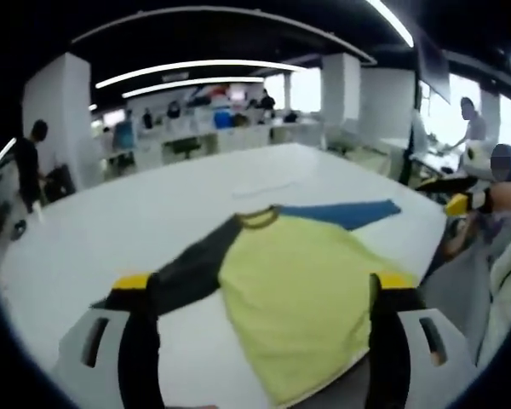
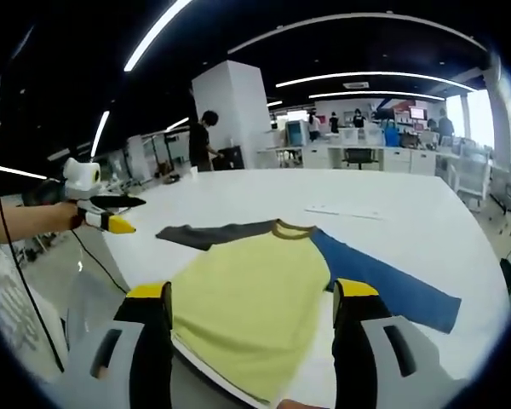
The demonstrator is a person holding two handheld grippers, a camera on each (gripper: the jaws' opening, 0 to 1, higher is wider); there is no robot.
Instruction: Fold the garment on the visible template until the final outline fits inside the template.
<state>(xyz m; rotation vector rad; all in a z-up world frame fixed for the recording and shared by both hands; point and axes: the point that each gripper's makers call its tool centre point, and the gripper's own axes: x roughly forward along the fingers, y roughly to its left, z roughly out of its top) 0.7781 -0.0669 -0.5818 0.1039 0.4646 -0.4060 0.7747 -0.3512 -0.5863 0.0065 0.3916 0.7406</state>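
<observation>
A long-sleeved shirt lies flat and face up on the white desk, its hem at the near edge where the person stands and its collar pointing toward the far edge. The body is yellow-green, 1 sleeve is dark grey and the other sleeve is blue; both sleeves are spread out to the sides, so no fold appears to be made yet. A thin pale outline on the desk beyond the collar may be part of the template, though it is too faint to say for sure.

The left gripper hovers above the hem with its jaws apart and nothing between them. The right gripper likewise hangs over the hem, jaws apart and empty. In the right gripper view the left gripper also appears at the left side, held off the desk edge.

The step in hand looks like the first grasp. To do it well, each pair of jaws should probably come down on a sleeve near its cuff, pinching only 1 layer of cloth, then carry it across the body so it lands flat on the yellow-green panel. Lifting just enough to clear the desk would keep the body from dragging off the near edge. Both sleeves ought to be laid in before the hem is brought up toward the collar.
</observation>
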